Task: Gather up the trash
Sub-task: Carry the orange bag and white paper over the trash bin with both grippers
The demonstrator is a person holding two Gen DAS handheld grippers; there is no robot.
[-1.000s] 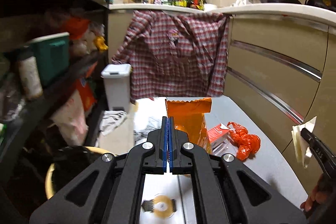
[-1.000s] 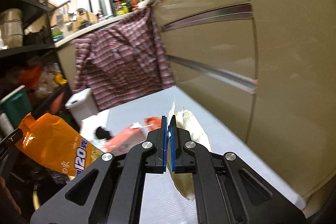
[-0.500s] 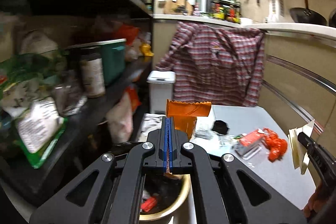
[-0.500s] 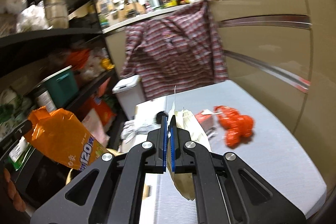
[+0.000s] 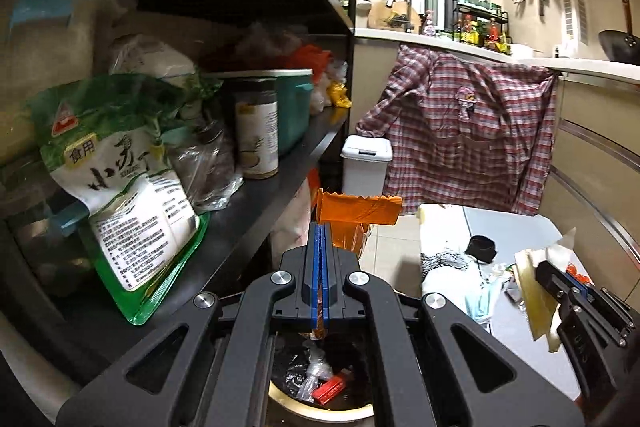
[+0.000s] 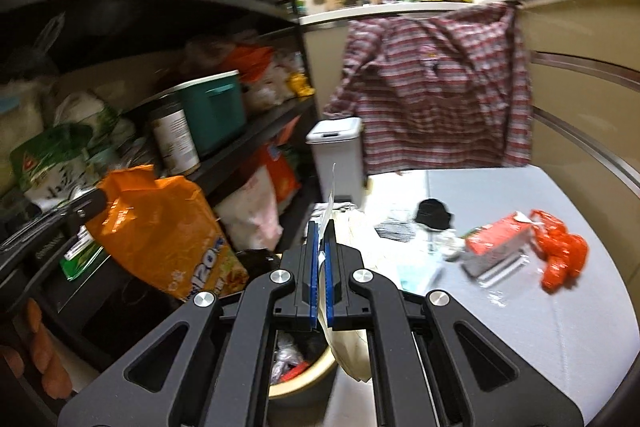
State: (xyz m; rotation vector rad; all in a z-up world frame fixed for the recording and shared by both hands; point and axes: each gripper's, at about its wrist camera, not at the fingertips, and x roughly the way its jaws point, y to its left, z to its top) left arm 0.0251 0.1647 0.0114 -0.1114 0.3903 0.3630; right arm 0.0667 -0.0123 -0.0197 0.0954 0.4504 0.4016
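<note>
My left gripper (image 5: 321, 227) is shut on an orange snack bag (image 5: 356, 213), which also shows in the right wrist view (image 6: 160, 227). It hangs above a round trash bin (image 5: 320, 403) with a black liner and scraps inside. My right gripper (image 6: 320, 227) is shut on a pale crumpled paper wrapper (image 6: 348, 347), seen from the left wrist view (image 5: 536, 291), next to the bin's rim (image 6: 304, 387). On the grey table (image 6: 520, 327) lie a red carton (image 6: 500, 243), a red plastic bag (image 6: 560, 259) and a black cap (image 6: 434, 213).
A black shelf rack (image 5: 256, 195) packed with food bags and jars stands at the left. A white lidded bin (image 5: 366, 171) stands by a plaid shirt (image 5: 460, 131) hung on the counter. Beige cabinets (image 6: 592, 131) line the right.
Both grippers have swung left from over the table towards the shelf and the trash bin, each still holding its item. The bin now lies right under the left gripper.
</note>
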